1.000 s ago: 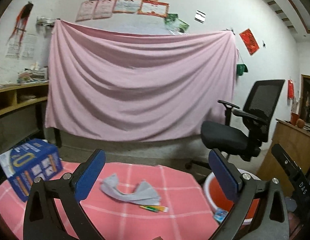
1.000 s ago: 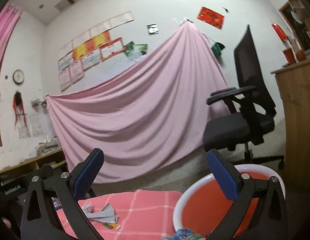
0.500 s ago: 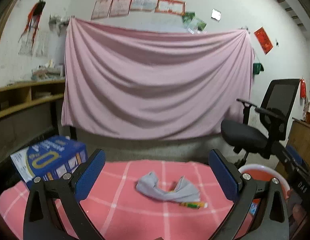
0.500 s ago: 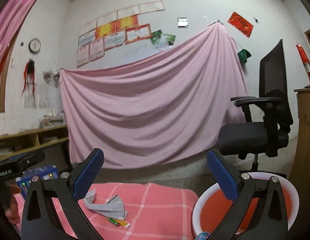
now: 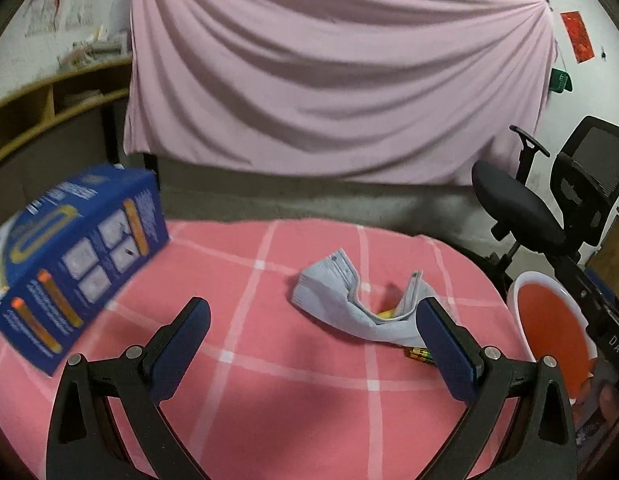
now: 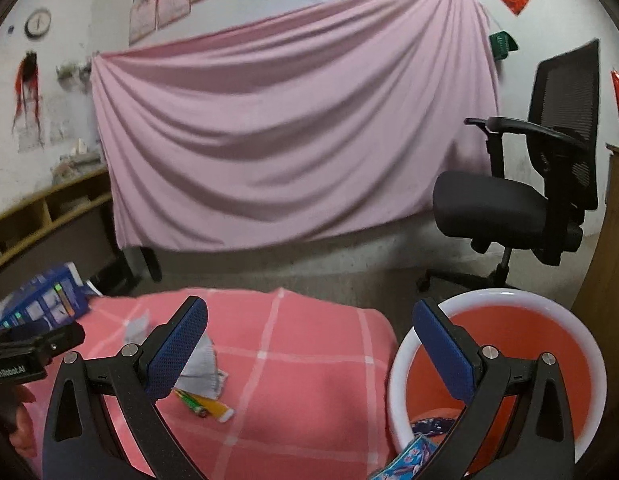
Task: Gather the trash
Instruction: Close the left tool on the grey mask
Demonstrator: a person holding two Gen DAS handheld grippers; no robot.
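Over on the left a blue box [image 5: 81, 256] sits on the pink checked surface [image 5: 269, 400], well clear of the litter. The left claw [image 5: 309, 344] hangs above the cloth with its jaws spread wide and nothing between them, and just ahead of it lies the trash: a crumpled grey wrapper [image 5: 341, 304] with a small yellow-green tube [image 6: 205, 400] partly tucked under its near edge. To my eye this is the reach for the next piece. The left claw needs to drop lower and close on the grey wrapper, which looks thin and floppy, so a pinch on a raised fold seems wisest. Further right, the right claw [image 6: 309, 348] is also wide open and empty, beside the red basin [image 6: 549, 344] standing off the surface's right edge. One colourful printed packet [image 6: 417, 444] already lies in the basin.
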